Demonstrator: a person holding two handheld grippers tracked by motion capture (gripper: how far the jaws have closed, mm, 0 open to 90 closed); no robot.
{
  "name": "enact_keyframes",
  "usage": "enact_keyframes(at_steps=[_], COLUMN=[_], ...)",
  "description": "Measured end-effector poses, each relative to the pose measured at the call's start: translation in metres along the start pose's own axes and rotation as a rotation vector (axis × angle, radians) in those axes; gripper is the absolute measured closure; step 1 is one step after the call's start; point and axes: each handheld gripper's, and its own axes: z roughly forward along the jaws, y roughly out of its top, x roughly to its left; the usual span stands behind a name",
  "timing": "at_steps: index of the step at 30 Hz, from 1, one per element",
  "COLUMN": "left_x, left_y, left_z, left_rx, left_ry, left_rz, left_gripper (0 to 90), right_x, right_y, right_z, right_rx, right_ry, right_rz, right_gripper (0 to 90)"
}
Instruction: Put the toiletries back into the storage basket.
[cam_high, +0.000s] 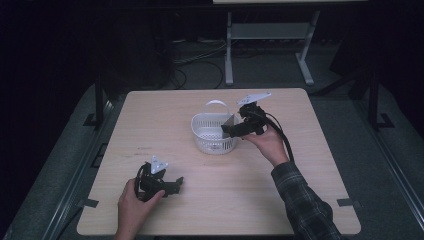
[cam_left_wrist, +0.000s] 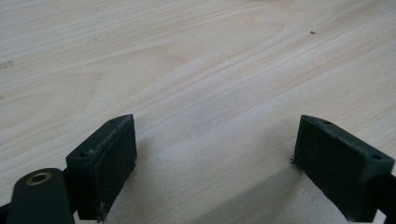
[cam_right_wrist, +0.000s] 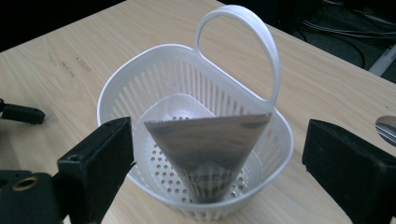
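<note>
A white slotted plastic basket (cam_high: 201, 121) with an upright loop handle (cam_right_wrist: 243, 28) stands at the middle of the wooden table (cam_high: 165, 115). Inside it a silvery flat packet (cam_right_wrist: 210, 140) stands on its narrow end, its wide serrated top leaning at the near rim. My right gripper (cam_high: 227, 131) hovers at the basket's right side. In the right gripper view its jaws (cam_right_wrist: 219, 140) stand open, wide on either side of the packet, and do not touch it. My left gripper (cam_high: 177, 183) rests low at the table's front left, open, with bare wood between its fingers (cam_left_wrist: 107, 154).
The table's front edge runs close behind both hands. Tape marks sit near its front corners. Beyond the far edge are a dark floor, cables and a white stand (cam_high: 229, 50). Bare wood lies between the basket and the left gripper.
</note>
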Motion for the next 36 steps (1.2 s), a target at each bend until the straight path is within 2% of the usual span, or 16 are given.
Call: enact_keyframes(at_steps=[7,14,21,28,31,36], left_x=[0.0,0.0,0.0,0.0,0.0,0.0], left_y=[0.0,0.0,0.0,0.0,0.0,0.0], left_z=[0.0,0.0,0.0,0.0,0.0,0.001], left_rx=[-0.001,-0.003,-0.004,-0.006,-0.003,-0.008], left_ry=[0.001,0.001,0.0,0.001,0.002,0.001], left_rz=[0.0,-0.001,-0.005,-0.005,-0.001,-0.005], left_gripper=[12.1,12.2,12.1,12.2,12.1,12.1], right_x=[0.0,-0.002,-0.003,-0.003,-0.003,-0.005], right_y=[-0.008,-0.023,-0.036,-0.057,-0.07,-0.086], right_z=[-0.012,-0.025,-0.032,-0.042,-0.048,-0.055], right_rx=[-0.01,-0.021,-0.009,-0.01,-0.02,-0.03], right_ry=[-0.007,-0.01,-0.012,-0.017,-0.012,-0.02], right_rz=[0.008,0.024,0.035,0.042,0.064,0.074], right_gripper=[8.7,8.8,8.8,8.9,9.0,9.0])
